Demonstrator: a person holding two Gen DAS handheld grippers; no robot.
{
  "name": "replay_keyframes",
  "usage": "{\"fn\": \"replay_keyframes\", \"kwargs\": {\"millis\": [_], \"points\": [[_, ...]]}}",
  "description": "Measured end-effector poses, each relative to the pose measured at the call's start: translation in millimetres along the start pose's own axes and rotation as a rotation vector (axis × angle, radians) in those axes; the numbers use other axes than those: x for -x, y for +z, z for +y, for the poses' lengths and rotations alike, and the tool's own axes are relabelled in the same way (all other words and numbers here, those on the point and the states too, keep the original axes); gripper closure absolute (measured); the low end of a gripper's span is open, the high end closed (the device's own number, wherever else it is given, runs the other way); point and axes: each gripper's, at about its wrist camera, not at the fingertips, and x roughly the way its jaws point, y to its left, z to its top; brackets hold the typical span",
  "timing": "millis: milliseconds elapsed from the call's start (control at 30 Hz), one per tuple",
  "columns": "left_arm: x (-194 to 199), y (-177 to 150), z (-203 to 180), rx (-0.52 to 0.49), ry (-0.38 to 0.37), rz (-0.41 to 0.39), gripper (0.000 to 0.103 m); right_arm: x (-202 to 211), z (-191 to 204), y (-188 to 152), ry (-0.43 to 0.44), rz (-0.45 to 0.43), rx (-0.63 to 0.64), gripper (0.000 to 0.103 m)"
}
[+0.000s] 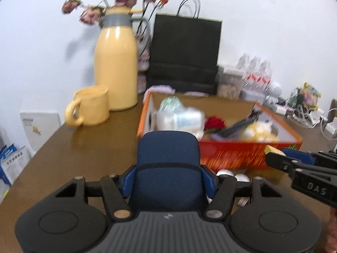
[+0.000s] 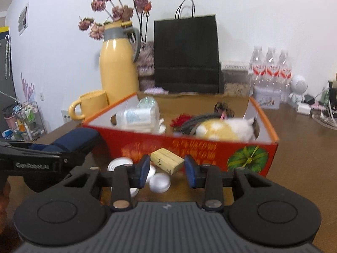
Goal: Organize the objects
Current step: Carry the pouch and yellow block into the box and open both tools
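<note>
My left gripper (image 1: 169,177) is shut on a dark blue soft case (image 1: 168,158), held above the brown table in front of the red open box (image 1: 231,154). In the right wrist view the case (image 2: 73,140) and the left gripper (image 2: 69,149) show at the left. My right gripper (image 2: 167,168) is shut on a small yellowish block (image 2: 166,161), just off the box's front wall (image 2: 189,147). The block (image 1: 273,150) also shows at the right gripper's tips (image 1: 278,155). Inside the box lie a clear bottle (image 2: 137,115), a red flower (image 2: 181,120) and a white-yellow plush toy (image 2: 221,129).
Several white round discs (image 2: 160,182) lie on the table below the grippers. A yellow jug with dried flowers (image 1: 115,63) and a yellow mug (image 1: 90,107) stand at the back left. A black paper bag (image 2: 185,54), water bottles (image 2: 271,67) and cables (image 1: 305,116) line the back and right.
</note>
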Motion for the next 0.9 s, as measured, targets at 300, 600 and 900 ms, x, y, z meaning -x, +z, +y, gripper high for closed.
{"fn": "replay_keyframes", "kwargs": {"millis": [300,600,900], "points": [[-20.2,55.0,-34.3,-0.014,-0.049,-0.078,0.041,-14.3,-13.6,37.9,-0.045,-0.102,0.054,0.067],[-73.0,86.6,-56.5,-0.002,-0.073,-0.083,0.041,-53.5,-20.2,54.2,-0.070,-0.121,0.131,0.066],[-119.6,100.0,-61.9,-0.021,-0.081,-0.059,0.041,-94.6,-30.3,58.4,-0.078,-0.104,0.179,0.066]]}}
